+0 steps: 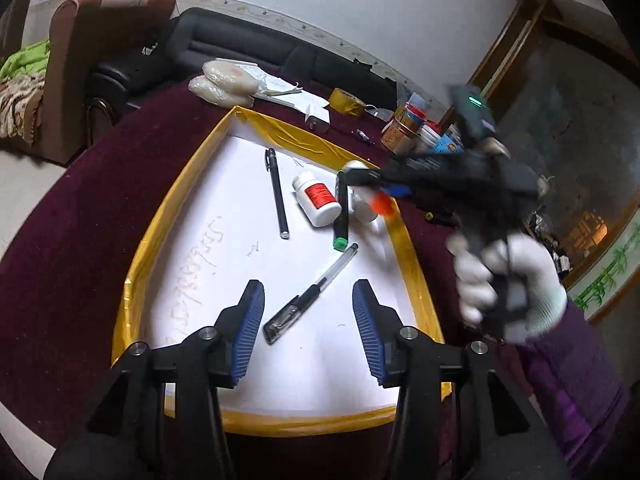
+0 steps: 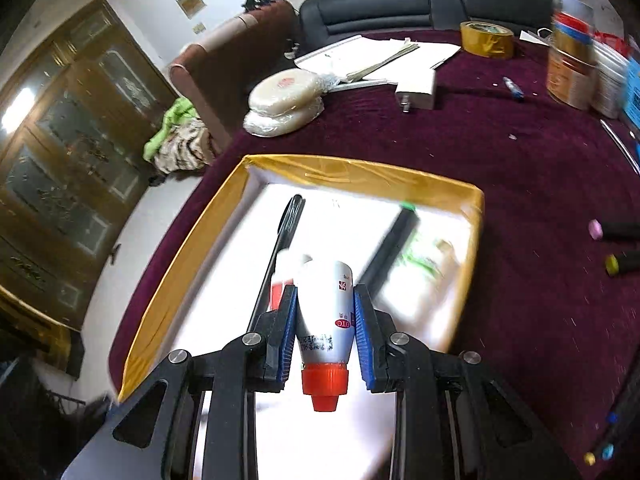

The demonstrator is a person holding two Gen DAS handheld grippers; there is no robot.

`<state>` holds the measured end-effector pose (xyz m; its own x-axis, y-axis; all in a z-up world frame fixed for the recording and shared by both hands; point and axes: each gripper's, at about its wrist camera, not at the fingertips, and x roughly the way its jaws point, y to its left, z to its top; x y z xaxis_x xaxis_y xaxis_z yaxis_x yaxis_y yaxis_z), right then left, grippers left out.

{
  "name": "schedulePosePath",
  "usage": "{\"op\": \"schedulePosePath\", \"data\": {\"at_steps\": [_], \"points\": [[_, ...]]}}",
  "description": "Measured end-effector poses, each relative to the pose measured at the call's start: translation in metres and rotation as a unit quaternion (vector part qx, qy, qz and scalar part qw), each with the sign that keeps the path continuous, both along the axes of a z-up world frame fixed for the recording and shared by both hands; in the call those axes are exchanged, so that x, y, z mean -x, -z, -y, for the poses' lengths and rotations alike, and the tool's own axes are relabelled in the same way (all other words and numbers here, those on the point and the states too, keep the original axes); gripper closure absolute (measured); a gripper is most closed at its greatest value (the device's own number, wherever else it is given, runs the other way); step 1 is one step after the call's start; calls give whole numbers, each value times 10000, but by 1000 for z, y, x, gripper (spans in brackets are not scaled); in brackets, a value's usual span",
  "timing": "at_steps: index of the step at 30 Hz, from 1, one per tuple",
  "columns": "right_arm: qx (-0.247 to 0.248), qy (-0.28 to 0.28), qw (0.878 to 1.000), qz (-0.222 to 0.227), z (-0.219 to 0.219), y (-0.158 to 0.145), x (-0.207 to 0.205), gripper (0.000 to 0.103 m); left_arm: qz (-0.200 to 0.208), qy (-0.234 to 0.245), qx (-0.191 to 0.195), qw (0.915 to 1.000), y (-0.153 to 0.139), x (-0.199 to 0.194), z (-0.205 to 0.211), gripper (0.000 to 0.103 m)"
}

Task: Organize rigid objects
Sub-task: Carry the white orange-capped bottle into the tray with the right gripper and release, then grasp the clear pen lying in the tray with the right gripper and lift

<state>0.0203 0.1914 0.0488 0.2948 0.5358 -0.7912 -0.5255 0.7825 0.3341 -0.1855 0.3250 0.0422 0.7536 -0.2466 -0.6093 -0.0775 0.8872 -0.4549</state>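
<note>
Now my right gripper (image 2: 325,330) has its jaws clamped on a white bottle (image 2: 326,312) with an orange cap, the cap pointing back toward the camera. It is held in the air above the tray (image 2: 192,240), which has yellow walls and a white floor. My left gripper (image 1: 308,328) hangs over the near part of the tray with its jaws wide apart and nothing between them. On the tray floor below it lies a clear pen (image 1: 310,294). Farther in I see a black pen (image 1: 277,194), a jar (image 1: 316,198) with a red label, and a marker (image 1: 341,216) with a green end, just beside the jar.
</note>
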Motion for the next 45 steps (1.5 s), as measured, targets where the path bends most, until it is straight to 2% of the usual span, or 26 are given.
{"op": "schedulePosePath", "data": {"at_steps": [5,11,16,20,21,24,27,28,31,35,37,41,45], "points": [[127,163,9998,-17,-22,9,-20,78,36,12,-96,9999,0,3,-6,56],[33,249,9995,179,-8,-8,-13,73,4,-136,45,9999,8,5,-22,54],[115,-186,9997,108,-11,-10,15,73,18,-217,162,9996,11,6,-26,54],[701,-681,9951,170,-28,3,47,73,65,-169,158,9997,9,10,-23,54],[982,-737,9922,227,-35,8,53,74,67,-168,147,9997,9,11,-23,54],[1274,-633,9891,369,-49,11,50,93,39,-195,175,9996,9,12,-24,54],[1172,-458,9909,471,-52,7,32,93,21,-216,196,9996,8,13,-23,54],[988,-407,9930,511,-49,3,27,93,30,-217,203,9996,7,15,-23,54],[574,-365,9974,232,-31,-4,29,89,88,-249,181,9995,4,20,-25,50],[825,-482,9954,97,-10,-1,55,83,117,-467,202,9986,5,23,-36,48],[846,-455,9952,-175,-2,7,63,83,95,-487,276,9984,8,22,-38,48],[471,-254,9954,-794,0,24,63,83,78,-405,298,9987,8,21,-31,48],[403,243,9955,-820,-10,33,58,78,130,-296,228,9992,2,25,-22,48]]}}
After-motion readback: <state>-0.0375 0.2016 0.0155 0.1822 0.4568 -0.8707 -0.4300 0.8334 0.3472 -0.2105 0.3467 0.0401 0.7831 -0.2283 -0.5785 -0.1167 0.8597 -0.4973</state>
